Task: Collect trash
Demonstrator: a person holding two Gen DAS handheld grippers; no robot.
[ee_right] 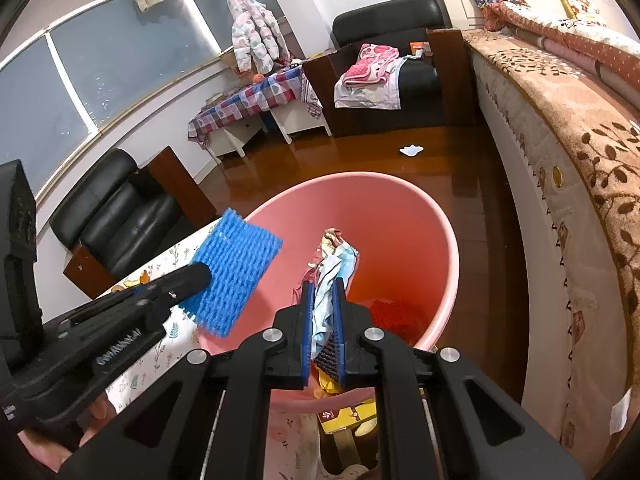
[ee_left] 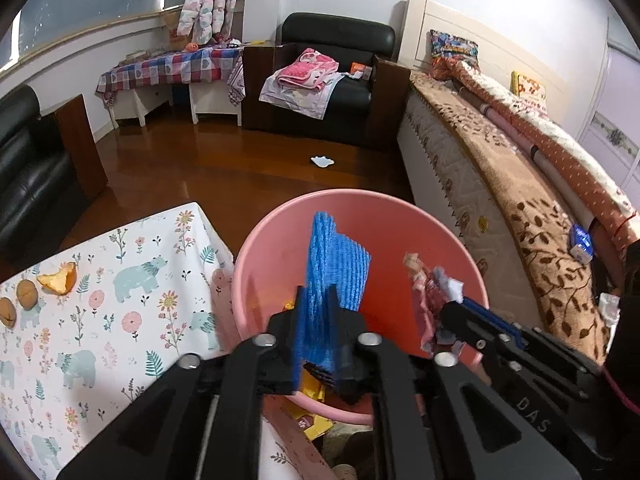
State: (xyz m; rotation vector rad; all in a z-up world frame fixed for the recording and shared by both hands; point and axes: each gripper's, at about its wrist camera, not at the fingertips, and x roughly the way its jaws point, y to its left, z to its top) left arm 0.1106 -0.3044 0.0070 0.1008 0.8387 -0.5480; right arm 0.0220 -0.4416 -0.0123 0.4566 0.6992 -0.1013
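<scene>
both tools [ee_left: 316,308] [ee_right: 322,300] clamp trash above pink bin [ee_left: 400,208].

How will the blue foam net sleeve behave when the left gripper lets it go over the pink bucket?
The blue foam net sleeve looks very light and soft; the left gripper squeezes it flat. It stands upright unsupported, so it is probably springy rather than floppy. Over the pink plastic bucket, it may drop slowly or cling to the pads.
</scene>
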